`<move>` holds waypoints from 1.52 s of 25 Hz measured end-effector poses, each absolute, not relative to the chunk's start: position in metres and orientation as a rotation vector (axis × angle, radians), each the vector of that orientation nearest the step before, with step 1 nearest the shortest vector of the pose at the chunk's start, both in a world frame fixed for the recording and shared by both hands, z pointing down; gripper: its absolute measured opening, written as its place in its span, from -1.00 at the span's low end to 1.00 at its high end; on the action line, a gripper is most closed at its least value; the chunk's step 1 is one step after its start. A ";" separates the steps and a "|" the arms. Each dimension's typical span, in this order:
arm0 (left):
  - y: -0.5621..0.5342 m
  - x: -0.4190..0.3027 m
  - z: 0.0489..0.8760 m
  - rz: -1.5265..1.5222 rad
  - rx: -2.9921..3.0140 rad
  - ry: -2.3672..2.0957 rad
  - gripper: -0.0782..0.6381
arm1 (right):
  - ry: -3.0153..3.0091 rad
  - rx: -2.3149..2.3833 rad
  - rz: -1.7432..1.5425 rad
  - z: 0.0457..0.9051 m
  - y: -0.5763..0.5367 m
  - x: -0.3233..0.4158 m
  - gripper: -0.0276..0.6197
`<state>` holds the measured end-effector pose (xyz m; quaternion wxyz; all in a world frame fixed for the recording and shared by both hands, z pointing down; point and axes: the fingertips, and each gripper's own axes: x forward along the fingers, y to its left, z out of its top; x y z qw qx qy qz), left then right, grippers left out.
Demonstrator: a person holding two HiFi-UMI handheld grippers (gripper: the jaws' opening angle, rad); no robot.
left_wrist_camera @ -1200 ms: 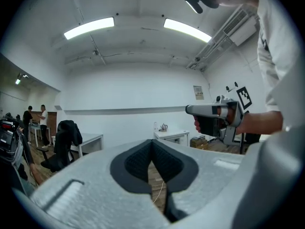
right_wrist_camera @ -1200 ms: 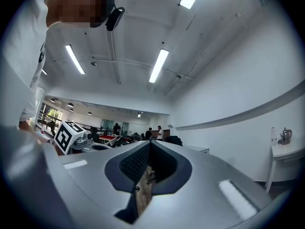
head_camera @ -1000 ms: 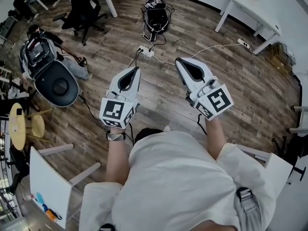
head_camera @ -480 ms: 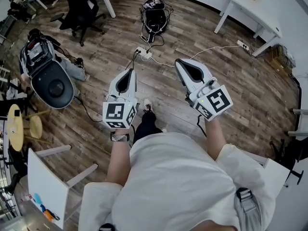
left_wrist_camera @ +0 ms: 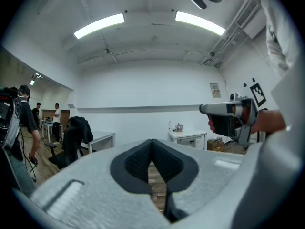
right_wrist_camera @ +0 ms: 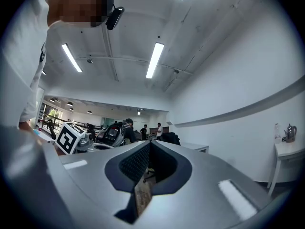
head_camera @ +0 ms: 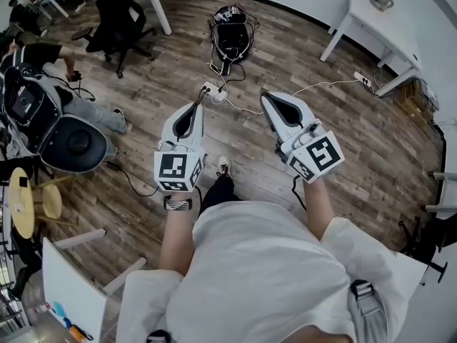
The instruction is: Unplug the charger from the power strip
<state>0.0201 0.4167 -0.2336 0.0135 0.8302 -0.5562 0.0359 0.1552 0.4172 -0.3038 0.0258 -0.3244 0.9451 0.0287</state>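
A white power strip [head_camera: 217, 92] lies on the wood floor ahead of me, with dark plugs and cables in it; I cannot tell which plug is the charger. My left gripper [head_camera: 198, 106] is held level above the floor, its tip just short of the strip in the head view, jaws shut and empty. My right gripper [head_camera: 265, 96] hovers to the right of the strip, also shut with nothing in it. In the left gripper view the shut left gripper [left_wrist_camera: 152, 141] faces a far wall. The right gripper [right_wrist_camera: 150, 143] faces the open room. Neither gripper view shows the strip.
A black bag with tangled cables [head_camera: 230, 24] lies beyond the strip. A white cable runs right to a second strip [head_camera: 362, 79] under a white table [head_camera: 384, 21]. At left are an office chair [head_camera: 118, 13], a seated person [head_camera: 44, 54] and a large dark case [head_camera: 71, 145].
The person has stepped forward, one shoe now showing below the grippers. Both grippers have moved closer to the power strip, and their jaws have stayed shut.
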 end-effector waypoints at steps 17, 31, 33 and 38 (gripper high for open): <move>0.231 -0.044 -0.212 0.205 2.630 -1.614 -0.79 | 2.924 -1.109 0.045 -0.288 0.241 0.088 -0.91; 0.176 -0.070 -0.185 0.229 2.561 -1.557 -0.79 | 2.917 -1.180 -0.086 -0.272 0.182 0.069 -0.91; 0.170 -0.070 -0.184 0.239 2.558 -1.547 -0.79 | 2.910 -1.170 -0.104 -0.273 0.175 0.067 -0.91; 0.158 -0.064 -0.180 0.271 2.553 -1.533 -0.79 | 2.913 -1.151 -0.159 -0.267 0.157 0.068 -0.91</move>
